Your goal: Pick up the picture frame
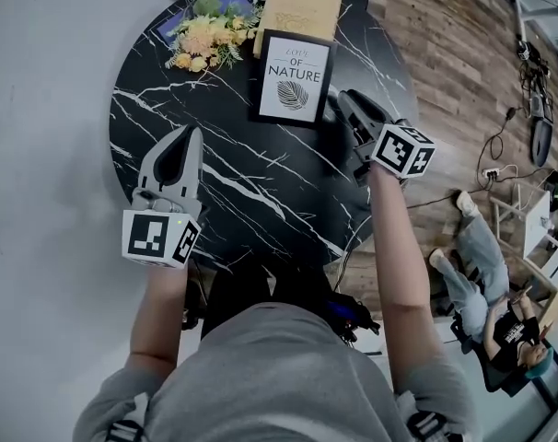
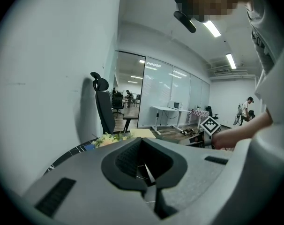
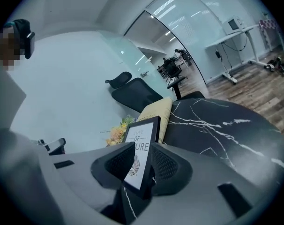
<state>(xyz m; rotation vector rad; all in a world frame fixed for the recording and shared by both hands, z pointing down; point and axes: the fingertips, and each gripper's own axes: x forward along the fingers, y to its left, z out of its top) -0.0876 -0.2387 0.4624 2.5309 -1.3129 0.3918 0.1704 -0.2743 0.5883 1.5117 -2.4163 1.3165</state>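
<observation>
- The left gripper point(image 1: 192, 136) hangs over the table point(image 1: 233, 201), well short of the picture frame point(image 1: 293, 78) and off to its left. Its jaws are together with nothing in them. It has no part in this grab, so it is best kept clear of the frame.
- The right gripper point(image 1: 342, 102) is at the frame's right edge, near the lower corner. Its jaws stand partly apart, and in the right gripper view the frame's edge sits in the gap between them. The pads do not look to be pressing on it, so I judge that nothing is held yet.
- The frame stands on the table leaning back, with its print facing the person. The step in hand looks like the grab itself. Slide the jaws a little further over the edge so both pads cover the black border, front and back, then close squarely. A bite on the corner alone would likely let the frame swing or slip.
- Close gently at first — the frame is only propped, and a nudge from one pad could tip it backward.
- Just behind the frame lies a tan board point(image 1: 299, 5), and behind the frame's left corner a bunch of flowers point(image 1: 205, 40). Whether the frame leans on the board I cannot tell. Lift up and toward the person, away from both.
</observation>
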